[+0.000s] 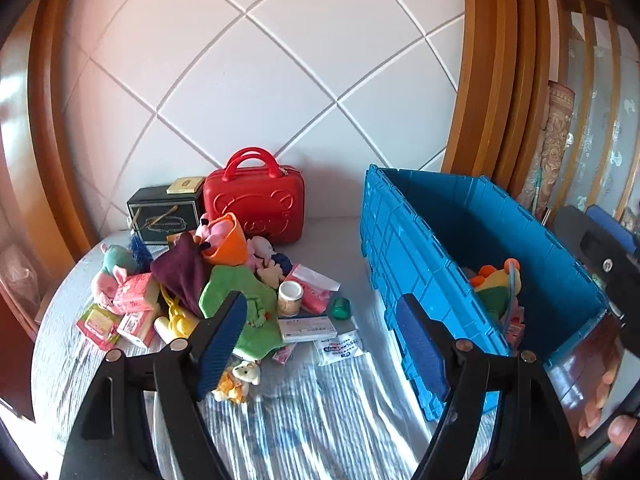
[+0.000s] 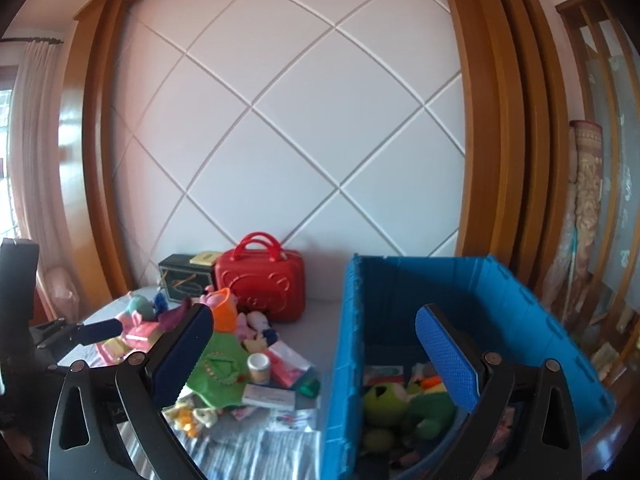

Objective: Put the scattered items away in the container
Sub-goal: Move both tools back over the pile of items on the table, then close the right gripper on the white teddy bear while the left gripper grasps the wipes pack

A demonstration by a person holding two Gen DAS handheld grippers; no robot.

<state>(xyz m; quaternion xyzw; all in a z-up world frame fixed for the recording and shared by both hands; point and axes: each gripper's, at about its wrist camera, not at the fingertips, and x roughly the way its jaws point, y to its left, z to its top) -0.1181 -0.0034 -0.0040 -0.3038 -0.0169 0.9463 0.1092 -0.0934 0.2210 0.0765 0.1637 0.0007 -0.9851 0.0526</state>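
Note:
A heap of scattered items lies on the table left of a blue crate (image 1: 420, 240) (image 2: 344, 340). In the heap are a green cloth (image 1: 240, 296) (image 2: 220, 372), an orange cup (image 1: 228, 240), a purple cloth (image 1: 180, 268), a white jar (image 1: 289, 298) (image 2: 259, 368), a flat medicine box (image 1: 306, 328) and a small bear plush (image 1: 244, 374). Plush toys (image 1: 496, 284) (image 2: 384, 400) lie inside the crate. My left gripper (image 1: 320, 344) hovers open over the table between heap and crate, holding nothing. My right gripper (image 2: 316, 356) stands wide open above the crate's near left wall, also holding nothing.
A red carry case (image 1: 256, 204) (image 2: 264, 284) and a black box (image 1: 164, 212) stand against the white panelled wall behind the heap. A striped grey cloth (image 1: 320, 420) covers the table. A person's hand (image 1: 600, 400) shows at lower right. Wooden frames flank the wall.

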